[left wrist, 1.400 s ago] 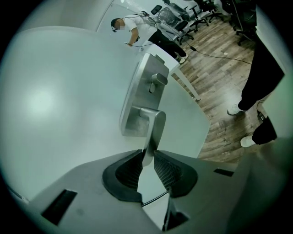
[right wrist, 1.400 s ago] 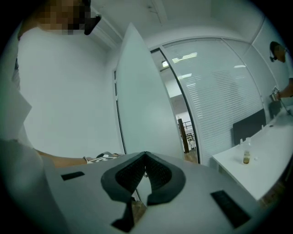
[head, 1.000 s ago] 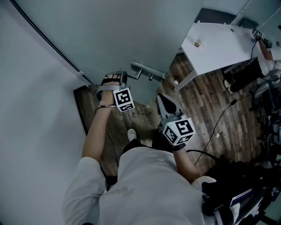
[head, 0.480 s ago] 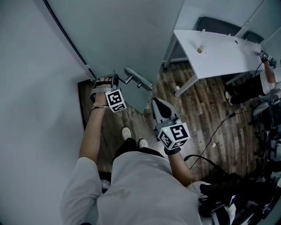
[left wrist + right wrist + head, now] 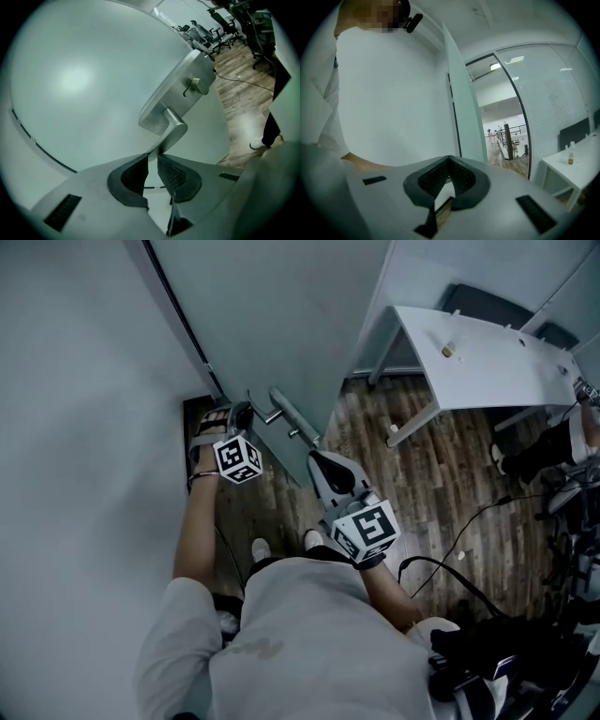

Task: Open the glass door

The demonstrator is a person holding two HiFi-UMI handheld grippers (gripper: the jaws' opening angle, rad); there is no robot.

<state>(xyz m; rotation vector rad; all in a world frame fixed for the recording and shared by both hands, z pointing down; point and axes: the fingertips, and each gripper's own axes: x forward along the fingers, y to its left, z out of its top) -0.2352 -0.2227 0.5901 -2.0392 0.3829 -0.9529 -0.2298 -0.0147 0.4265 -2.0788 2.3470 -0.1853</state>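
My left hand-held gripper (image 5: 153,157) is clamping the lever handle (image 5: 174,129) of the partly open glass door (image 5: 272,315). My right hand-held gripper (image 5: 449,159) (jaws together, empty) is hovering nearby over wooden floor (image 5: 450,484), a white bench (image 5: 497,352) beyond.

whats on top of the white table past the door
A small pale bottle stands on the white table; specks near its far edge are too small to tell; its right end is cut off.

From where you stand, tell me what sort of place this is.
Likely an office: a frosted glass door with a lever handle, a white desk on wood-look flooring, and swivel chairs further back.
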